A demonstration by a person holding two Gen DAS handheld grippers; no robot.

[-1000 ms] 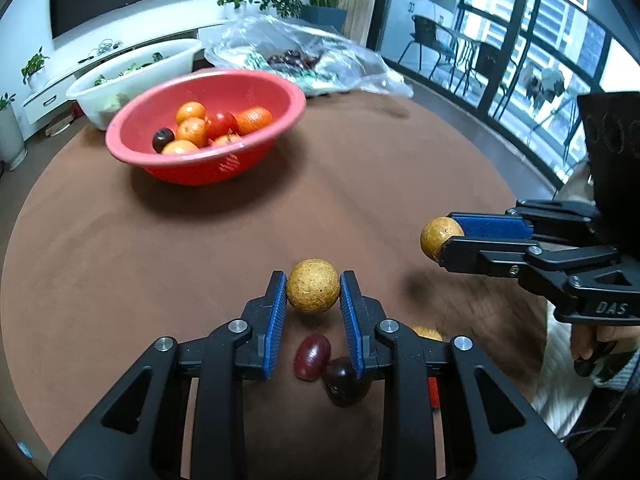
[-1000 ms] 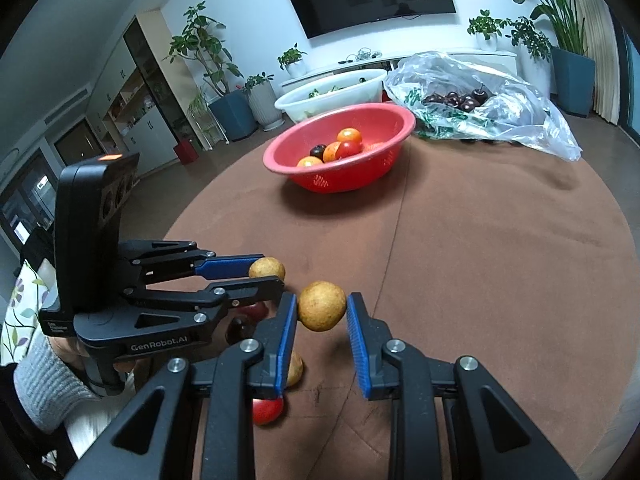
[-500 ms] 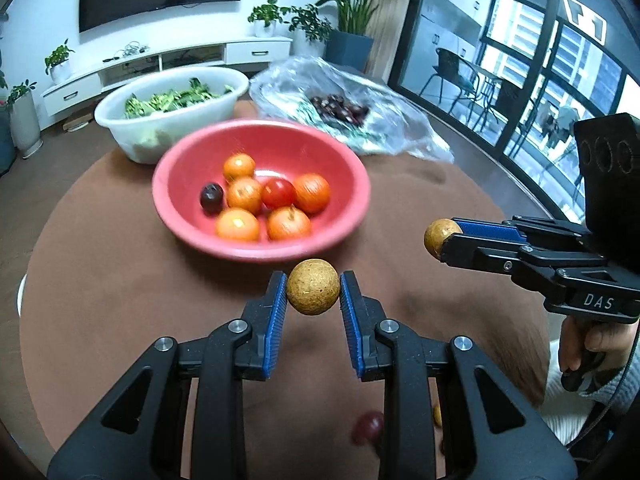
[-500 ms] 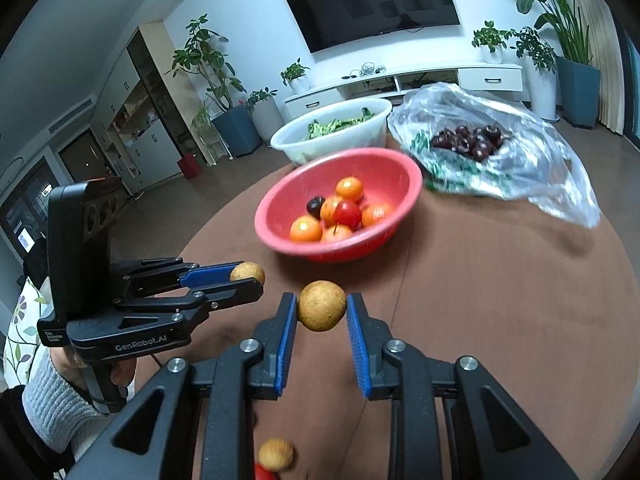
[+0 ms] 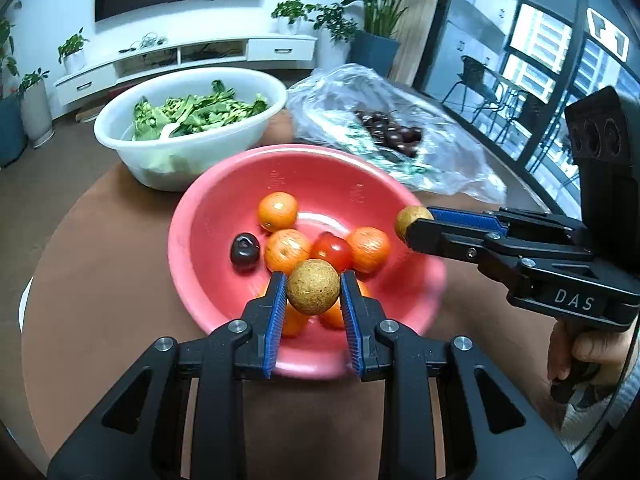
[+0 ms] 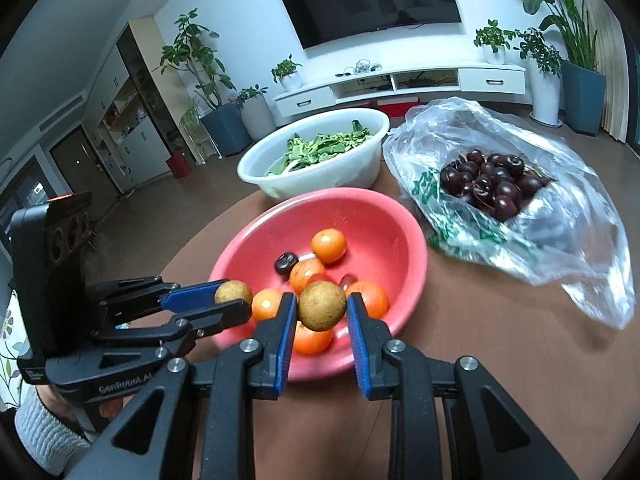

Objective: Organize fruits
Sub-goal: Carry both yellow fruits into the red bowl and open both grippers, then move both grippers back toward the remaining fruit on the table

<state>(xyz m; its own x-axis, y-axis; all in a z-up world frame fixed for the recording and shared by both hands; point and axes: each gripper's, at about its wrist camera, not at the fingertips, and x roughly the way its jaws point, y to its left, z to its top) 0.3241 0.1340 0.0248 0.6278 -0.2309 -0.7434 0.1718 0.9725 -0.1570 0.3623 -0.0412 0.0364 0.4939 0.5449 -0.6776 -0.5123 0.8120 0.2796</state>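
My left gripper (image 5: pixel 314 294) is shut on a round tan longan (image 5: pixel 313 287) and holds it over the near rim of the red bowl (image 5: pixel 200 236). My right gripper (image 6: pixel 322 312) is shut on a second tan longan (image 6: pixel 321 305) above the same bowl (image 6: pixel 396 232). The bowl holds several oranges (image 5: pixel 277 211), a red tomato (image 5: pixel 332 251) and a dark cherry (image 5: pixel 244 251). In the left wrist view the right gripper (image 5: pixel 412 226) reaches in from the right; in the right wrist view the left gripper (image 6: pixel 234 300) reaches in from the left.
A white basin of green leaves (image 5: pixel 188 120) stands behind the red bowl. A clear plastic bag of dark cherries (image 6: pixel 492 184) lies at the back right. The round table has a brown cloth (image 6: pixel 500 360).
Both grippers have carried their longans forward from the near table, where loose fruit lay, to above the red bowl. The bowl now fills the middle of both views.
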